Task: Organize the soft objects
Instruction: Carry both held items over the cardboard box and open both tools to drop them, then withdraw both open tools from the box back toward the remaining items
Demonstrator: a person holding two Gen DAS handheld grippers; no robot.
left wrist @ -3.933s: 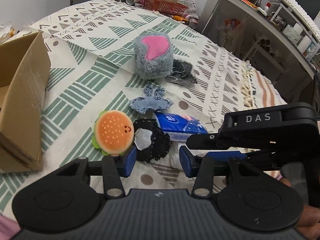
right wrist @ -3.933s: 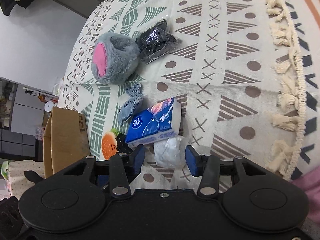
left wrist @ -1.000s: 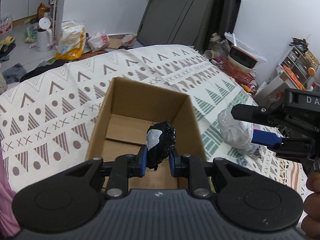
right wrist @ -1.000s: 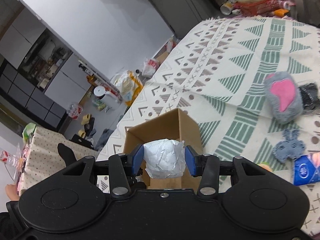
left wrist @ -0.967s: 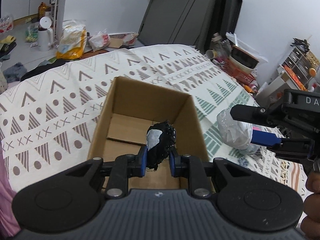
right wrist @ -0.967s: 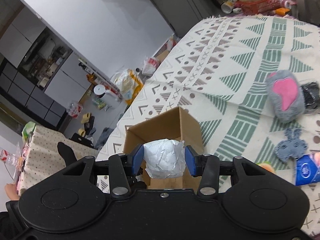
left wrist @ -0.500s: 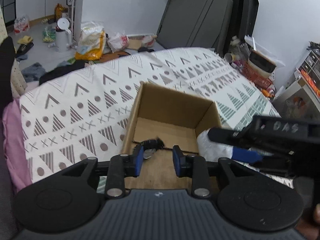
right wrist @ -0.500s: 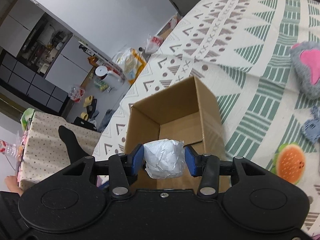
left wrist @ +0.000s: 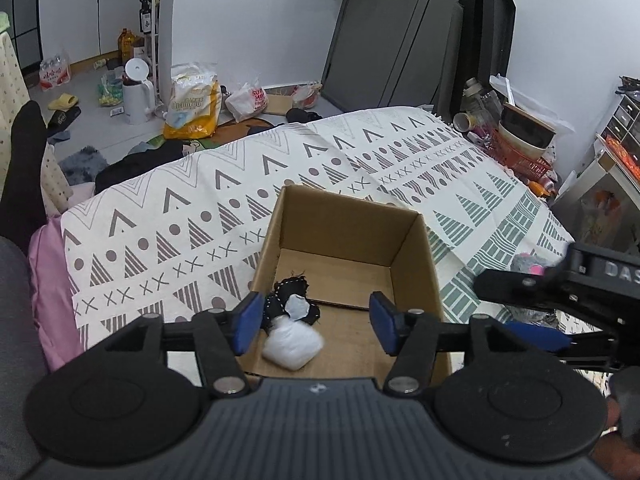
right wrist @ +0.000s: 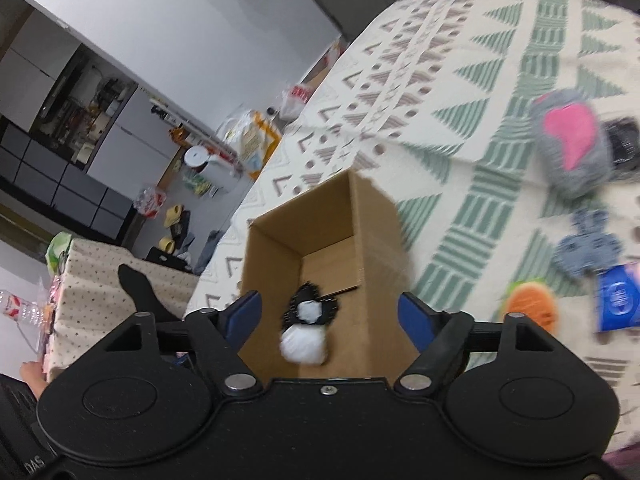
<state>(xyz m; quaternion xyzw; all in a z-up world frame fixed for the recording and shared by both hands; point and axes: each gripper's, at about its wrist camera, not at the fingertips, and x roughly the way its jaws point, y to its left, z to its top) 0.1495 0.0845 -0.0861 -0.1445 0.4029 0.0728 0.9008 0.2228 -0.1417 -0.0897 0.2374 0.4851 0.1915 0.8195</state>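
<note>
From the left wrist view, the left tool (left wrist: 313,322) hangs spread wide and empty above the cardboard box (left wrist: 416,252), where a white wad (left wrist: 293,343) touches a black patch (left wrist: 290,300) on the box floor.

From the right wrist view, the right tool (right wrist: 330,316) is likewise spread and empty over the box.

Matt brown cardboard box (left wrist: 416,248), woven patterned cloth (left wrist: 192,216), perhaps crinkly plastic white bundle (left wrist: 293,343)

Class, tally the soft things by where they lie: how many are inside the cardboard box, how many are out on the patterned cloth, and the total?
Inside the brown cardboard box: 2 (black felt patch, white crumpled pouch)
On the cloth: 5 (grey-pink plush, black packet, denim bunny, burger plush, blue tissue pack)
Total: 7
</note>
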